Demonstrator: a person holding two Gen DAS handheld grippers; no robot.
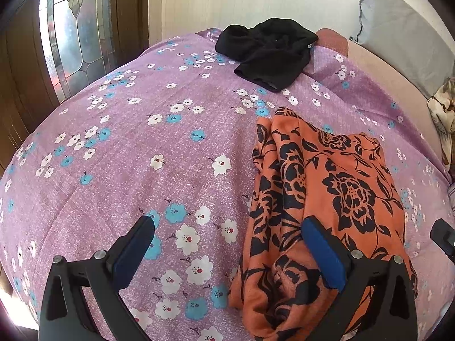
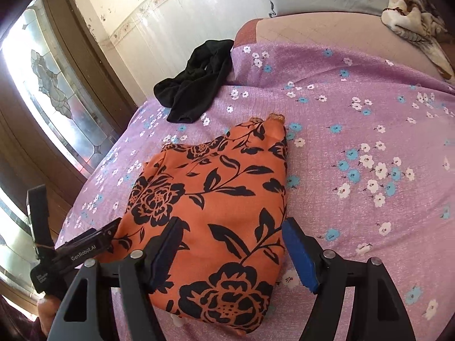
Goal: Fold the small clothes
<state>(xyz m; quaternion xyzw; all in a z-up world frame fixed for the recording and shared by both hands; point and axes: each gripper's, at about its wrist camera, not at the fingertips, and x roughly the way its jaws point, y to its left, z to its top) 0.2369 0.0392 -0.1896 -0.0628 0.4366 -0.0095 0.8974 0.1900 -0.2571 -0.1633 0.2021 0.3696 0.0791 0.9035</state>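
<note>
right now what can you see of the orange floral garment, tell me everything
The orange garment is thin woven-looking fabric printed with black roses and leaves. It lies roughly folded into a compact oblong on the purple floral bedsheet, with one long edge bunched into soft ridges and a narrow end pointing toward the black garment, apart from it. Both the left gripper and right gripper hang open at its near end; contact is unclear.
</note>
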